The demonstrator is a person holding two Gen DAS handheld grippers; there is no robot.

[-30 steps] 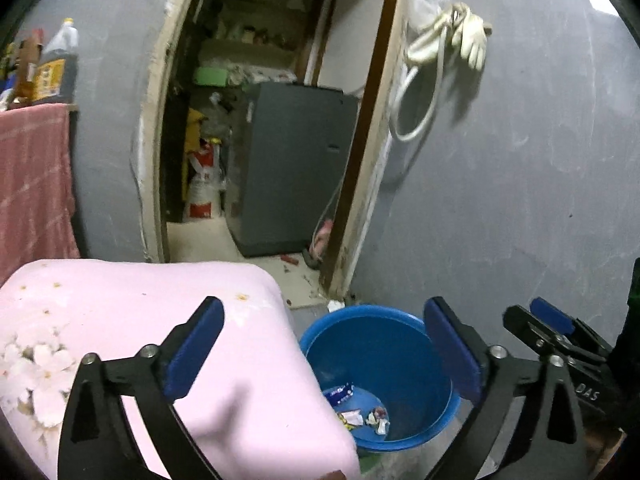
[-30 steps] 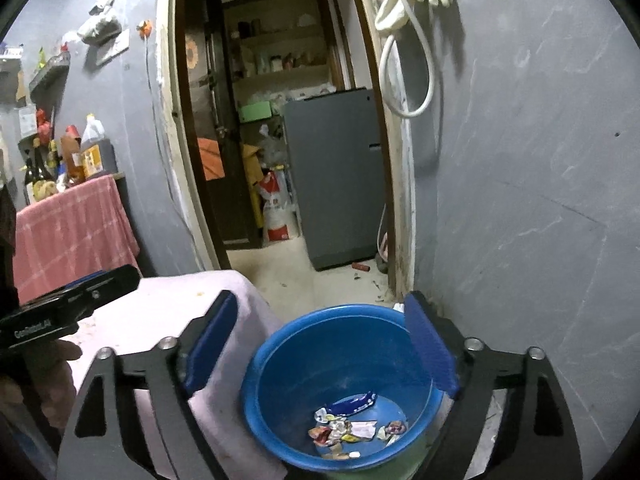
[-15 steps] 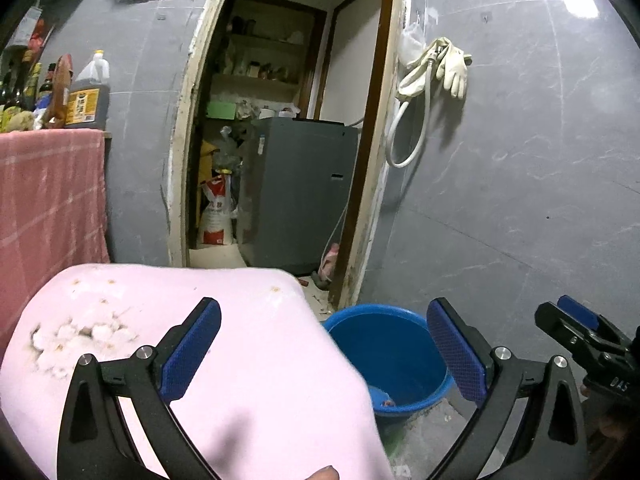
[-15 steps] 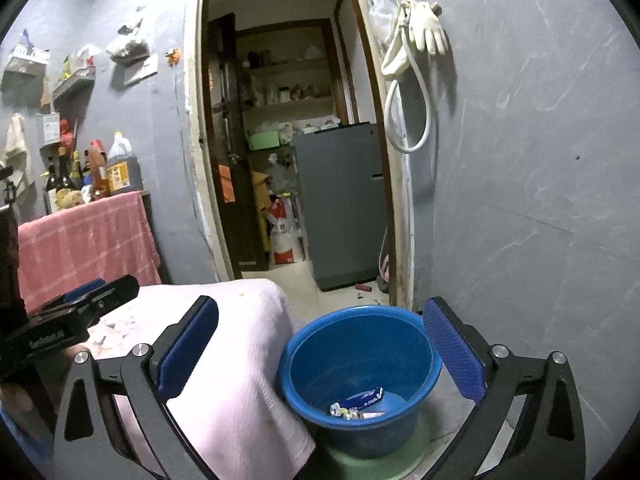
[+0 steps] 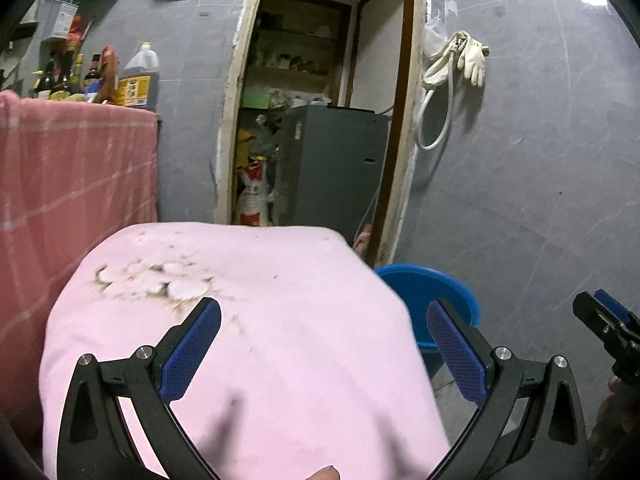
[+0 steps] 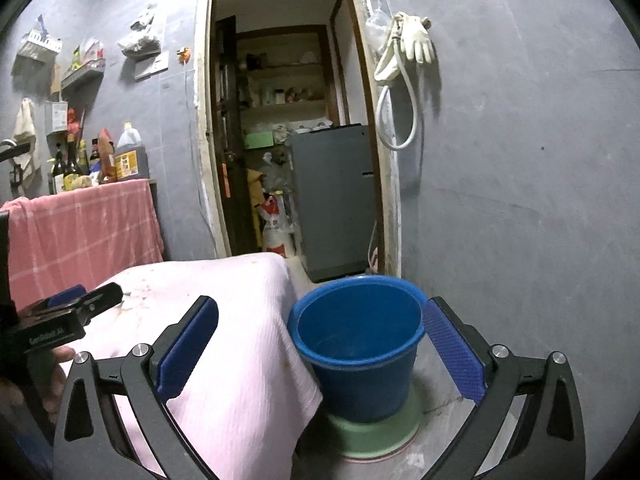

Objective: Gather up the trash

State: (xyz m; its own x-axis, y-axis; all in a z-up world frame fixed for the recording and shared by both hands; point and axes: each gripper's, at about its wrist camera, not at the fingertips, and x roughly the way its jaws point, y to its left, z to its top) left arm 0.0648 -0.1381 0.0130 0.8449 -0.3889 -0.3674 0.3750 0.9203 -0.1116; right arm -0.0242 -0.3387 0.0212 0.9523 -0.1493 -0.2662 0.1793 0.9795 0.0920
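Observation:
A blue bucket point(image 6: 360, 376) stands on the floor on a green base point(image 6: 376, 436), just right of a table draped in pink cloth point(image 6: 240, 360). From this low angle its bottom and any trash in it are hidden. My right gripper point(image 6: 320, 312) is open and empty, held back from the bucket, which shows between its fingers. My left gripper point(image 5: 322, 320) is open and empty above the pink cloth point(image 5: 260, 340), with the bucket point(image 5: 440, 284) peeking out behind the cloth's right corner. Each gripper shows in the other's view: left gripper point(image 6: 80, 304), right gripper point(image 5: 600, 316).
A doorway point(image 6: 288, 140) behind the table leads to a storeroom with a grey appliance point(image 6: 332, 200). A grey wall point(image 6: 520, 200) on the right carries hung gloves and a hose point(image 6: 408, 48). A counter with a red checked cloth point(image 6: 80, 228) and bottles point(image 6: 128, 156) stands at left.
Both grippers have drawn back from the bucket, which now looks smaller and farther off. The trash inside has dropped out of sight. The right jaws stand a little wider.

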